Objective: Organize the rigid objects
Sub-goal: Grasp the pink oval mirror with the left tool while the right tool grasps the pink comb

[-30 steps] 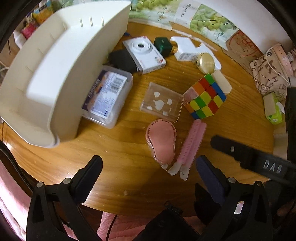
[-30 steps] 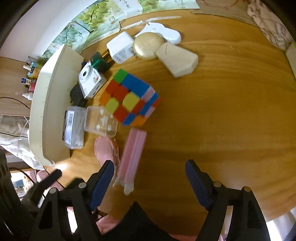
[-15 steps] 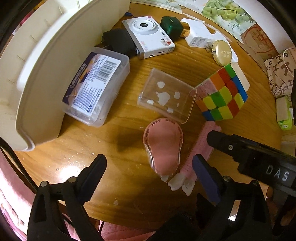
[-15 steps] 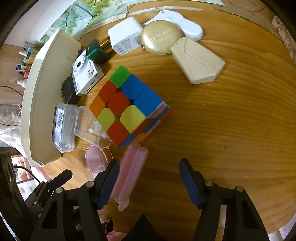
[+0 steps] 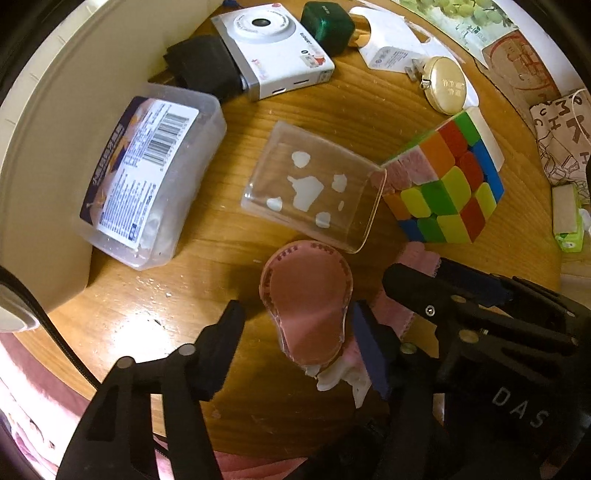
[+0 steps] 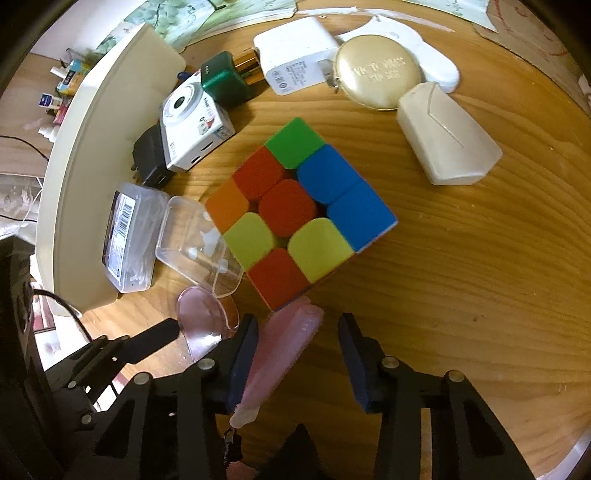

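A pink oval case (image 5: 308,301) lies on the round wooden table (image 5: 221,273). My left gripper (image 5: 301,332) is open with its fingers on either side of the case's near end. A pink ridged clip (image 6: 286,345) lies beside it. My right gripper (image 6: 297,350) is open around the clip's near part, just below the colour cube (image 6: 295,218). The cube (image 5: 447,184) also shows in the left wrist view. The right gripper's body covers most of the clip (image 5: 417,258) there.
A cream organizer tray (image 5: 55,140) stands at the left edge. Near it lie a labelled clear box (image 5: 151,173), a clear lid (image 5: 314,188), a white camera (image 5: 273,48), a black adapter (image 5: 203,66), a green box (image 5: 327,26), a white charger (image 6: 295,66), a gold compact (image 6: 380,74) and a cream case (image 6: 447,151).
Both grippers have moved forward and down. The left now straddles the pink case and the right straddles the pink clip. Nothing on the table has shifted.
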A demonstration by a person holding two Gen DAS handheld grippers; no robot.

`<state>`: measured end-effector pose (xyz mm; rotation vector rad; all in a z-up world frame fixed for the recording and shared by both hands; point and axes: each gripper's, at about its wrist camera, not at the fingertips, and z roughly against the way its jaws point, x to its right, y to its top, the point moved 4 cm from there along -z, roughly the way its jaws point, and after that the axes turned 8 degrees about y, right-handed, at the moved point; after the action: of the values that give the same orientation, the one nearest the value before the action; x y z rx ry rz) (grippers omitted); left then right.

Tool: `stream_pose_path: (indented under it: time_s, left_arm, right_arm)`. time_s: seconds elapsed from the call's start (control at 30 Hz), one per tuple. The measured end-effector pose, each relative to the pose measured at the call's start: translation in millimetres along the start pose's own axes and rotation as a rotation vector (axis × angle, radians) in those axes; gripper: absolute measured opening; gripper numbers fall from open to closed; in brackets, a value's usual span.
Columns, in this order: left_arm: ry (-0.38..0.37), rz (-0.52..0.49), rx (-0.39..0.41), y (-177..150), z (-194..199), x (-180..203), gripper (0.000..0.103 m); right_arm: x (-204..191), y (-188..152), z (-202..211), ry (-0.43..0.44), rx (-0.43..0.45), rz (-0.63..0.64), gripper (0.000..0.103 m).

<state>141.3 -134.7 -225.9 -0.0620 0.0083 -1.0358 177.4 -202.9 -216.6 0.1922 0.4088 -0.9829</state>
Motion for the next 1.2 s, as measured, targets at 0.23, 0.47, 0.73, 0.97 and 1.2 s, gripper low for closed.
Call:
stream_pose_path:
  time_s: [0.23, 0.47, 0.73, 0.97, 1.2]
  left_arm:
    - [-0.006, -0.019, -0.003, 10, 0, 8, 0.051]
    - [-0.030, -0.005, -0.004, 6, -2, 2, 0.051]
    - [-0.047, 0.002, -0.003, -8, -3, -12, 0.051]
    - [-0.050, -0.008, 0.027, -20, 5, -6, 0.051]
    - [-0.031, -0.005, 0.063, -39, 10, -7, 0.051]
  right_arm:
    - [-9, 4, -7, 0.021, -0.004, -0.007, 0.036]
    - [12, 2, 4, 0.035, -0.006, -0.019, 0.035]
    - [30, -1, 5, 0.050, -0.011, -0.036, 0.034]
    - [31, -9, 17, 0.050, 0.011, -0.016, 0.033]
    - [18, -20, 33, 0.050, 0.054, -0.010, 0.032]
